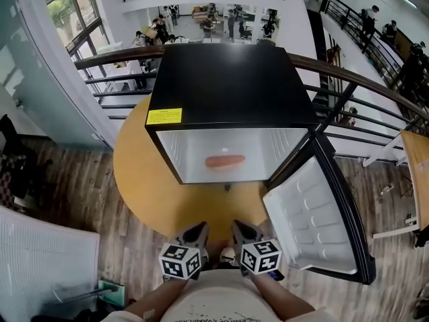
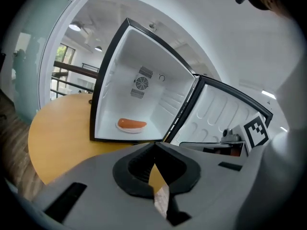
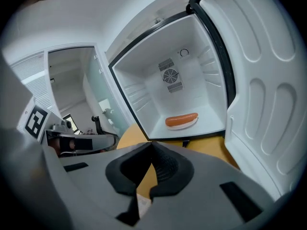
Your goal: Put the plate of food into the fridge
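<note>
The white plate with a sausage on it [image 1: 225, 161] lies on the floor of the open black mini fridge [image 1: 228, 79]. It shows again as the plate [image 2: 131, 124] in the left gripper view and the plate [image 3: 182, 120] in the right gripper view. Both grippers hang side by side in front of the fridge, back from the table's near edge. My left gripper [image 1: 199, 229] is shut with nothing in it, as its own view confirms [image 2: 154, 148]. My right gripper [image 1: 239, 227] is shut and empty too [image 3: 152, 145].
The fridge stands on a round wooden table [image 1: 137, 173]. Its door [image 1: 315, 213] is swung wide open to the right, the white inner side facing up. A dark railing [image 1: 355, 86] runs behind the table, with a lower floor beyond it. A white panel [image 1: 40, 260] lies at the left.
</note>
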`<state>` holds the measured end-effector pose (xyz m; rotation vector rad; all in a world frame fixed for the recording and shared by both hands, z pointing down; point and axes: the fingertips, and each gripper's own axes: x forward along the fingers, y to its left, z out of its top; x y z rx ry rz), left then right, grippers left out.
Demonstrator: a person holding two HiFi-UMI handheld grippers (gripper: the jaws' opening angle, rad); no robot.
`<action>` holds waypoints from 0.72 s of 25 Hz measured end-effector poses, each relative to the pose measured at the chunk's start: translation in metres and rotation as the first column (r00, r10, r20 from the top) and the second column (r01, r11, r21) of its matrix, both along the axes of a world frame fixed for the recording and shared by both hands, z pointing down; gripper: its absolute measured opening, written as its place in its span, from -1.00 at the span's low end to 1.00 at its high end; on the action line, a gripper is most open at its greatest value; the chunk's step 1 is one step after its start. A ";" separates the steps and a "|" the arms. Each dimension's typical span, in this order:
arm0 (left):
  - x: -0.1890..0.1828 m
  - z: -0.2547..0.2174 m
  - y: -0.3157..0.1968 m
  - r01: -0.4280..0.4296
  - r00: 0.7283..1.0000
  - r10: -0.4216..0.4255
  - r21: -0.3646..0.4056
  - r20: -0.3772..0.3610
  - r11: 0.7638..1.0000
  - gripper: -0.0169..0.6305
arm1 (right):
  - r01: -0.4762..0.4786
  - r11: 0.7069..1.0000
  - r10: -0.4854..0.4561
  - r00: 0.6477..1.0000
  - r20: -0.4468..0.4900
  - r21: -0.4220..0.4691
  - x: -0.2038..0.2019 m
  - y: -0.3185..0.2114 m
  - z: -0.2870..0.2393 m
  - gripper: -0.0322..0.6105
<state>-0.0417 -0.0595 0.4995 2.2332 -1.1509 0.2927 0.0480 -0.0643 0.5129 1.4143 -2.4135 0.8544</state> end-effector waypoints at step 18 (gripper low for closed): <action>-0.006 -0.002 0.009 -0.007 1.000 0.007 0.003 0.003 1.000 -0.88 | 0.001 1.000 -0.001 0.999 -0.040 0.013 -0.004 0.016 -0.004 -0.82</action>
